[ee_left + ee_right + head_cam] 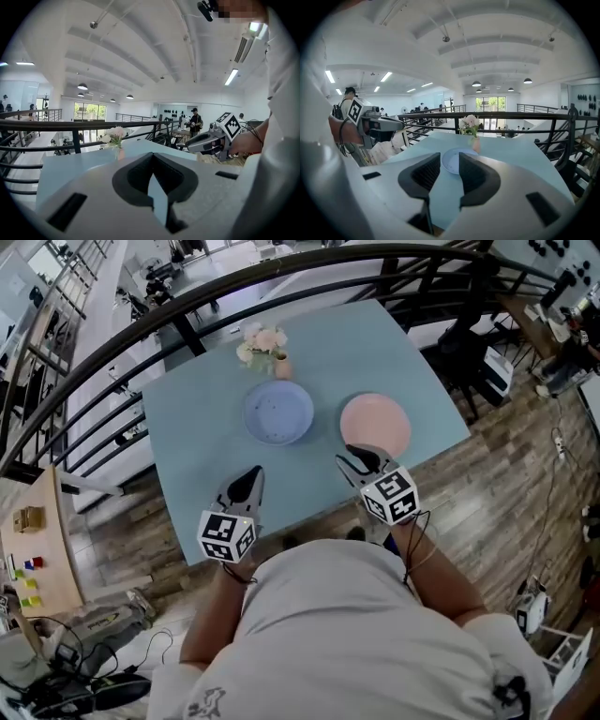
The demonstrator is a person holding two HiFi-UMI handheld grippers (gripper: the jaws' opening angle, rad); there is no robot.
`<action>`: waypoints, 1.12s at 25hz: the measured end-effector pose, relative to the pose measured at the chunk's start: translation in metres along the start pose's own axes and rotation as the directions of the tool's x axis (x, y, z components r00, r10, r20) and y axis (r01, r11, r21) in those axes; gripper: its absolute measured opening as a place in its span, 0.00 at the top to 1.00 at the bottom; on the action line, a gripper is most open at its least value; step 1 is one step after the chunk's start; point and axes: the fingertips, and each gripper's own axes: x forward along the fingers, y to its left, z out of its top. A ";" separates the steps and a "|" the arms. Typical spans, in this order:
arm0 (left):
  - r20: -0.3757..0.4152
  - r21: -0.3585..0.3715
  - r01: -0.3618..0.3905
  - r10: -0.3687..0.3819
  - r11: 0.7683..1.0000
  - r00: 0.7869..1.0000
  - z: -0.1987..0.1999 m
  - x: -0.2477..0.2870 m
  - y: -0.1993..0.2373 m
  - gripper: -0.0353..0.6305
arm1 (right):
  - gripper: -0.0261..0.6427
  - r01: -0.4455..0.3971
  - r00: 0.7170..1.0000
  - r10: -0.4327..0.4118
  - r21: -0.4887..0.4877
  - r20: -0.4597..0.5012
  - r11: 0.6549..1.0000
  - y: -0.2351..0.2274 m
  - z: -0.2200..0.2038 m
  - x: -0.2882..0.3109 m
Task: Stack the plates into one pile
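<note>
Shirt [347, 634] and forearms filled the near side, the person leaning at the front edge of the pale blue table [197, 456] with a tool in each hand, both angled slightly down toward the far side. On the left, the left tool [253, 472] hung above the table's near part with its jaws drawn together at the tips and nothing between them, well short of either plate. The right tool [363, 457] had its jaws apart and empty, its tips just beside the near rim of the pink plate [375, 420]; whether they touched it could not be made out. That plate lay flat toward the right side of the table. The blue plate [278, 412] lay flat near the middle, to the left of the pink one and apart from it, so the two were not yet piled. Just behind the blue plate stood a small vase [280, 367] of pale flowers. A dark railing [187, 304] curved round the far side of the table, and wooden floor [497, 493] showed to the right.
</note>
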 end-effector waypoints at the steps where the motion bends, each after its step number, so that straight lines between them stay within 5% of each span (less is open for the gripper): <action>1: 0.002 -0.001 0.005 -0.005 1.000 1.000 -0.001 -0.005 0.006 0.94 | 0.76 0.001 1.000 -0.001 -0.001 -0.001 1.000 0.008 0.003 0.005; 16: 0.014 0.000 0.035 -0.035 0.999 0.999 -0.011 -0.060 0.054 0.94 | 0.76 -0.014 1.000 0.013 -0.020 -0.011 1.000 0.079 0.030 0.055; 28: -0.009 -0.023 -0.028 0.028 0.999 1.000 -0.023 -0.067 0.082 0.94 | 0.76 -0.050 0.998 0.050 0.002 -0.030 0.999 0.072 0.026 0.086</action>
